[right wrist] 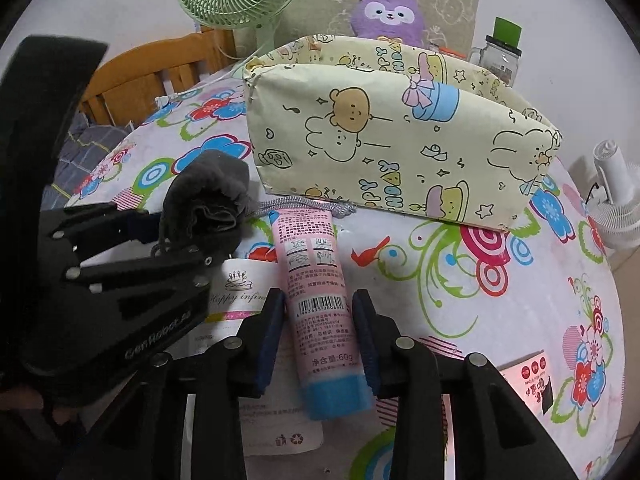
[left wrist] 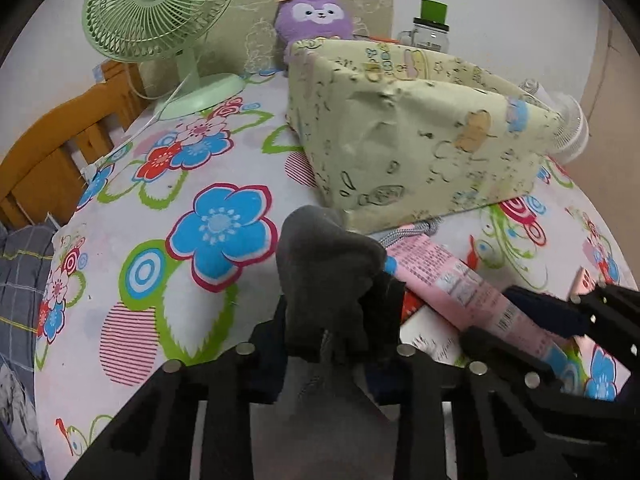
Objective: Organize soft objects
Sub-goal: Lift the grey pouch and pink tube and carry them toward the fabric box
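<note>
Your left claw point(left wrist: 332, 328) pinches the grey sock point(left wrist: 328, 264), ready for the box point(left wrist: 420, 152); your right claw point(right wrist: 318, 336) is clamped on the pink tube point(right wrist: 316, 288).

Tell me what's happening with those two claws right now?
Left gripper shut on grey sock. Right gripper straddling pink tube, grip unclear. Cartoon-print box just behind, open top, path clear.
</note>
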Motion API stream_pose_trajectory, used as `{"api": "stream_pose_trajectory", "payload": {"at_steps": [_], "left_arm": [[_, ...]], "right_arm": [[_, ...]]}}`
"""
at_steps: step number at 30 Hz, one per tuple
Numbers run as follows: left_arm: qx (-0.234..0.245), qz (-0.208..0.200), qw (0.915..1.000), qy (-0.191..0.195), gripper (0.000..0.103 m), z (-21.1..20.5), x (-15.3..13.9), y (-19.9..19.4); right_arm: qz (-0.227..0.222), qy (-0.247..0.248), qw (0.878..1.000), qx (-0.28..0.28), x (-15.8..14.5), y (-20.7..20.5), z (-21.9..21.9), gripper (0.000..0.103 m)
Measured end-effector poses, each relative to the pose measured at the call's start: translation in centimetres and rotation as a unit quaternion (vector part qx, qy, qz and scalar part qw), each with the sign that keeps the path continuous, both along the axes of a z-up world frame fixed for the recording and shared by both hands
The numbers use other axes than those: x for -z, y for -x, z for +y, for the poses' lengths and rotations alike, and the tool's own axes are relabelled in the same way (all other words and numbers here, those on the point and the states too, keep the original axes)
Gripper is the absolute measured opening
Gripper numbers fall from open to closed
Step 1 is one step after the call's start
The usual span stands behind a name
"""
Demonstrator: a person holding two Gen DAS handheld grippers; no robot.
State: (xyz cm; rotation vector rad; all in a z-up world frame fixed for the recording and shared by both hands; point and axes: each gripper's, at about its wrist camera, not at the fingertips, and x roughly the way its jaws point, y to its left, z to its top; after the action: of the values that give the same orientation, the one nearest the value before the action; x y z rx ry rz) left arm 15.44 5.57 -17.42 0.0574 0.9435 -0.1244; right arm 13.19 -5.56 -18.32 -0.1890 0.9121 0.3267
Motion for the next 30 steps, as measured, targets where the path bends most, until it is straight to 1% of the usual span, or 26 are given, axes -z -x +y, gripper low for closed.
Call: {"api": "stream_pose_trajectory", "payload": {"at_steps": [7,15,22,30], "left_arm": [[0.013,-0.006,0.9998,-0.011,0.025,-0.6,-0.3,2.5],[0.008,-0.017,0.9997,-0.016,0.025,-0.7,-0.8,4.5],[0.006,-0.033,0.9992,-0.023,0.025,-0.9,-2.6,5.5],[0.005,-0.06,0.9978,-0.026,0.025,-1.5,-5.0,6.6]], "right_arm": [[-0.004,0.002,1.0,0.004,-0.2,0.6,-0.2,0.035],[-0.012,-0.008,1.0,0.001,-0.8,1.7,-0.2,0.035],[-0.026,-0.017,1.0,0.003,-2.4,2.8,-0.6,0.035],[-0.048,-0.024,0.999,0.005,-4.5,3.8,-1.2,0.035]]}}
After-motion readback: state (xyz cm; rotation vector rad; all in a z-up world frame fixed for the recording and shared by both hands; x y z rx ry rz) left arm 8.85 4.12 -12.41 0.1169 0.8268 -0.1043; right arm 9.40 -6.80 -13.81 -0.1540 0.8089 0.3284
